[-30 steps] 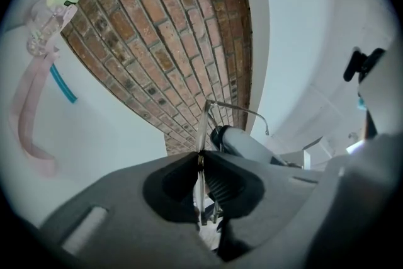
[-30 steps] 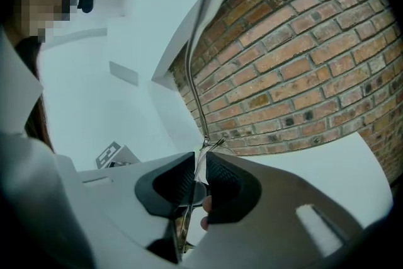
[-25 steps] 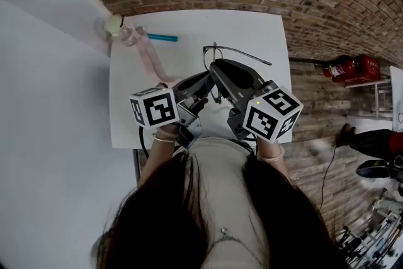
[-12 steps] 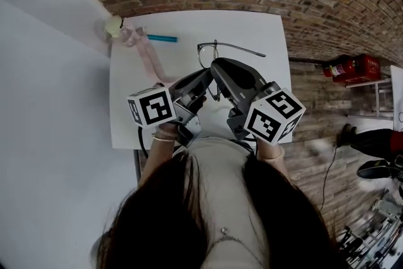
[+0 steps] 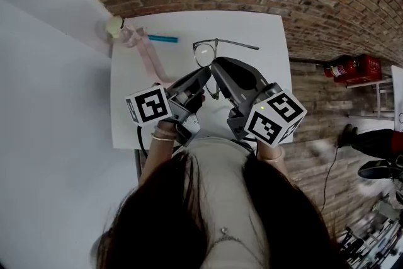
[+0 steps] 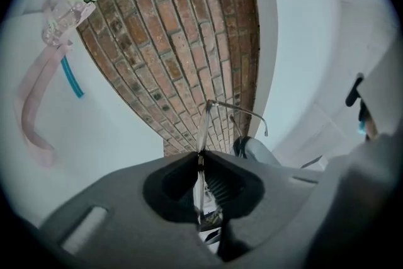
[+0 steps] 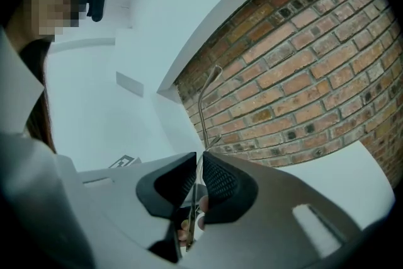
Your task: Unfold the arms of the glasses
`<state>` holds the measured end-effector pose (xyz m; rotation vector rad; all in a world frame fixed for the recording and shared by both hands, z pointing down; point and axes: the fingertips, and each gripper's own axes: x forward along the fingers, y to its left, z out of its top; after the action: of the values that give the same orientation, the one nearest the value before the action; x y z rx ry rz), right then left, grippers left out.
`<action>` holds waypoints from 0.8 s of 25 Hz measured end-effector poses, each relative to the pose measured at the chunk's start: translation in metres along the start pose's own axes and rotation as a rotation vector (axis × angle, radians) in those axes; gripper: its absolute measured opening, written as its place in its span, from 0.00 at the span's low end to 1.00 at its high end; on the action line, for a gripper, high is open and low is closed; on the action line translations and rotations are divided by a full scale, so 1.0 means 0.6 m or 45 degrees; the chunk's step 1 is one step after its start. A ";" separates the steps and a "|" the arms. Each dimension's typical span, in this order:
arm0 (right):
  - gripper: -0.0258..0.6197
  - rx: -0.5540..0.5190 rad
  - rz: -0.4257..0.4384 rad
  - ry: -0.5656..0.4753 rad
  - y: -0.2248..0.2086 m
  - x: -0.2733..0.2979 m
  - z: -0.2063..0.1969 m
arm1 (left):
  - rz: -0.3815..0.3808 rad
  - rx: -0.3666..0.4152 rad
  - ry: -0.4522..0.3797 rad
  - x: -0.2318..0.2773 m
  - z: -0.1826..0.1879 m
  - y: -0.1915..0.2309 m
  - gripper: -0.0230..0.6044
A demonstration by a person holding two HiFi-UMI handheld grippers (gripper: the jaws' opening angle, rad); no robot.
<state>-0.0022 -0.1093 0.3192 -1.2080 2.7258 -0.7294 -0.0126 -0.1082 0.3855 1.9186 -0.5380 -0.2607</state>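
Now, head view: thin grey wire-framed glasses point(image 5: 203, 55) aloft over white table point(image 5: 264, 28), one arm out. Left gripper view: left gripper point(image 6: 200, 157) clenched on frame. Right gripper view: right gripper point(image 7: 196, 164) pinching wire; swing outward slowly, left steady.

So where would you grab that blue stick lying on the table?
Probably grip the thin teal stick at its middle, coming straight down from above and pinching across its narrow width. It lies flat on the white table, so nothing fits underneath, and a pink strap lies close to one end.
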 end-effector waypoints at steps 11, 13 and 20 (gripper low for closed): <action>0.09 -0.028 0.037 -0.070 0.014 -0.008 0.018 | -0.063 -0.152 -0.057 -0.002 0.008 -0.012 0.08; 0.09 -0.034 0.043 -0.080 0.016 -0.010 0.021 | -0.085 -0.189 -0.068 -0.002 0.009 -0.016 0.08; 0.09 -0.056 0.077 -0.126 0.026 -0.015 0.029 | -0.126 -0.245 -0.091 -0.003 0.016 -0.019 0.08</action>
<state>-0.0024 -0.1009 0.2958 -1.1327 2.6974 -0.5898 -0.0154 -0.1114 0.3714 1.7556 -0.4485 -0.4313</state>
